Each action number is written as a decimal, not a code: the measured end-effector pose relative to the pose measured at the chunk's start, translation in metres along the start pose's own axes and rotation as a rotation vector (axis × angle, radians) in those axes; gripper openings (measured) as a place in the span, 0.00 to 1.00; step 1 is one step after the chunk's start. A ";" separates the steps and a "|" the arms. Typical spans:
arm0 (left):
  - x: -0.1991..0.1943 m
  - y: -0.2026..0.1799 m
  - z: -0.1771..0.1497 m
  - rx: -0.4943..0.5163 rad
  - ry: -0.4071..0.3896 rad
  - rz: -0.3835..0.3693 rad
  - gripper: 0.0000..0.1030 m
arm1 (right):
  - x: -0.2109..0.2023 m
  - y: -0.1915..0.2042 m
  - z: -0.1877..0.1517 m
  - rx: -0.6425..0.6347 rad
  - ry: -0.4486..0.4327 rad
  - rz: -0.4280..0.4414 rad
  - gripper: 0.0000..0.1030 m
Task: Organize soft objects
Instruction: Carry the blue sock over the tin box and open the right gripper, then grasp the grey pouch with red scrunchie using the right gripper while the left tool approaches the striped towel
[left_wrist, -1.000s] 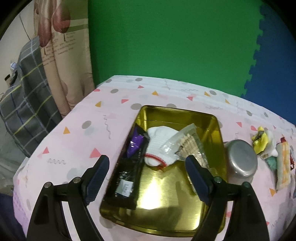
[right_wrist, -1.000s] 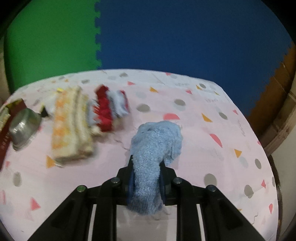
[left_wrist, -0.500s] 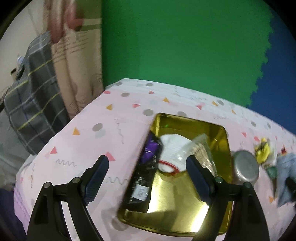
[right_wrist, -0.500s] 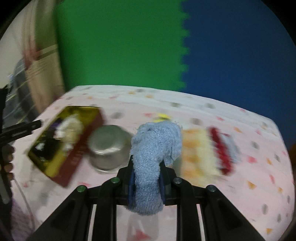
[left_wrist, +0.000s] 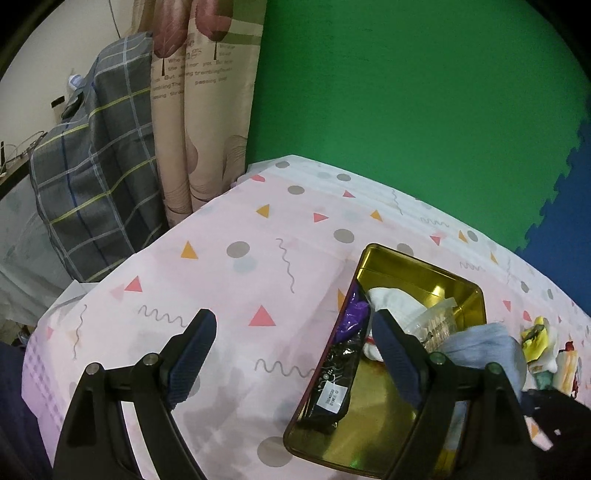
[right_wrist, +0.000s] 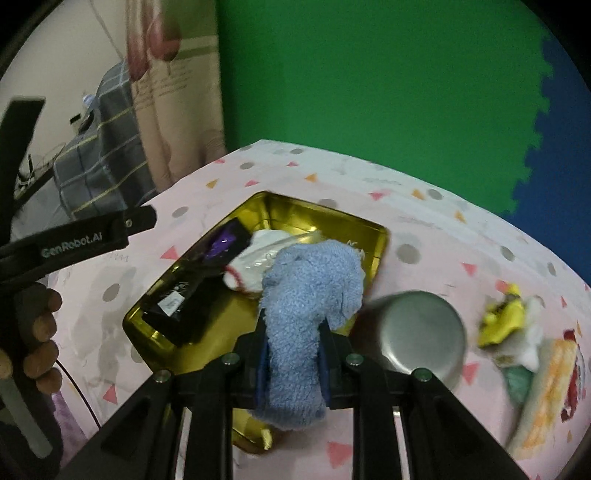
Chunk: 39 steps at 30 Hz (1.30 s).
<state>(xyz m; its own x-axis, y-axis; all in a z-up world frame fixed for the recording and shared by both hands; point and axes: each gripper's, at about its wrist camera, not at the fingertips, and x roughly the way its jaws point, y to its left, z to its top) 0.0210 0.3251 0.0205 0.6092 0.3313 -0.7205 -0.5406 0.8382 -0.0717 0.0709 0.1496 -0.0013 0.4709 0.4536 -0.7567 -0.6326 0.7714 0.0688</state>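
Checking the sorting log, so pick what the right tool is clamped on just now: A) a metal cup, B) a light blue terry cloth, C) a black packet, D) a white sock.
B: in the right wrist view the right tool is shut on the light blue terry cloth, which hangs above the gold tin tray; the white sock and black packet lie in that tray, and the metal cup sits beside it.
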 end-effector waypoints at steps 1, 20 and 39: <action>0.000 0.001 0.000 -0.003 0.001 0.002 0.81 | 0.005 0.006 0.001 -0.009 0.008 0.005 0.21; -0.009 -0.045 -0.012 0.120 -0.011 -0.070 0.84 | -0.011 -0.013 -0.016 0.004 -0.004 0.020 0.39; -0.024 -0.142 -0.056 0.387 0.034 -0.117 0.86 | -0.120 -0.273 -0.117 0.310 -0.040 -0.398 0.40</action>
<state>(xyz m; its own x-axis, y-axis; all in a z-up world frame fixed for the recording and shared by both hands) 0.0510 0.1736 0.0092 0.6304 0.2150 -0.7459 -0.2063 0.9727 0.1061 0.1157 -0.1675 -0.0055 0.6652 0.1096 -0.7385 -0.1901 0.9814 -0.0256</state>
